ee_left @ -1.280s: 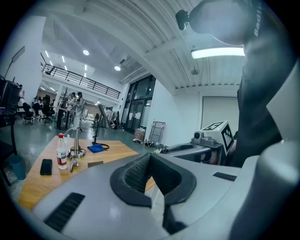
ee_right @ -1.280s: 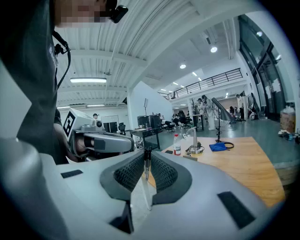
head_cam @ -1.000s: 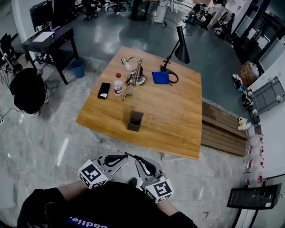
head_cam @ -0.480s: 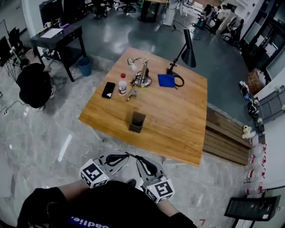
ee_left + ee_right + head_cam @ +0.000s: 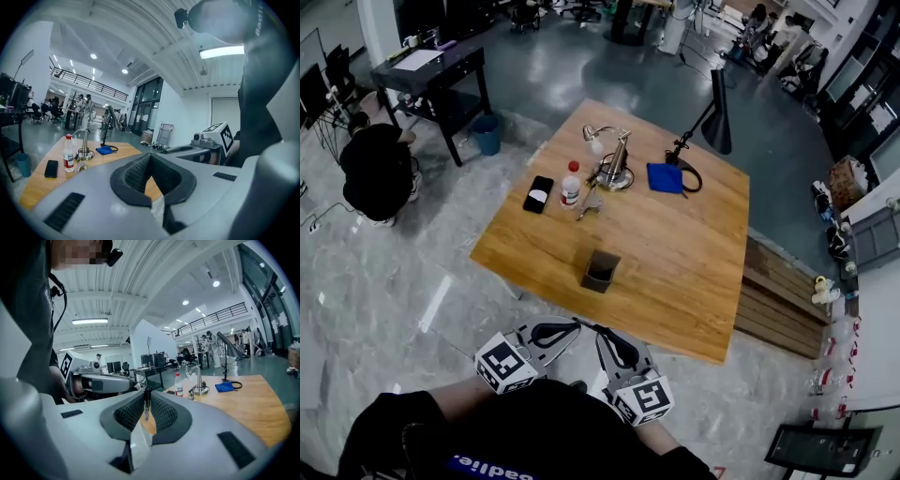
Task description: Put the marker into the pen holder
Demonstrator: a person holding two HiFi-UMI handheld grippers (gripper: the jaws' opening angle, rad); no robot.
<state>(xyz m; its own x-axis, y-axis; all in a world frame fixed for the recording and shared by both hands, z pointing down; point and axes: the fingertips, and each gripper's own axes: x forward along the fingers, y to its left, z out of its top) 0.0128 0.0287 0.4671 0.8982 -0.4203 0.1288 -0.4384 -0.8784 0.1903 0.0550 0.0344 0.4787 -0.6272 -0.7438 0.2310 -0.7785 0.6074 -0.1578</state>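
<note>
on the wooden table [image 5: 675, 272], a bottle [image 5: 571, 186] stands beside a phone [image 5: 538, 194], a blue cloth [image 5: 664, 177] by a lamp [image 5: 716, 127].

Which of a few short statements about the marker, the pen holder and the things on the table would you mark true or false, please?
1. The right gripper holds the marker between its fingers. True.
2. The pen holder stands on the floor. False: it stands on the wooden table.
3. The left gripper grips the bottle. False: its fingers are together on nothing; the bottle stands on the table beside the phone.
4. The blue cloth lies by the base of the black lamp. True.
</note>
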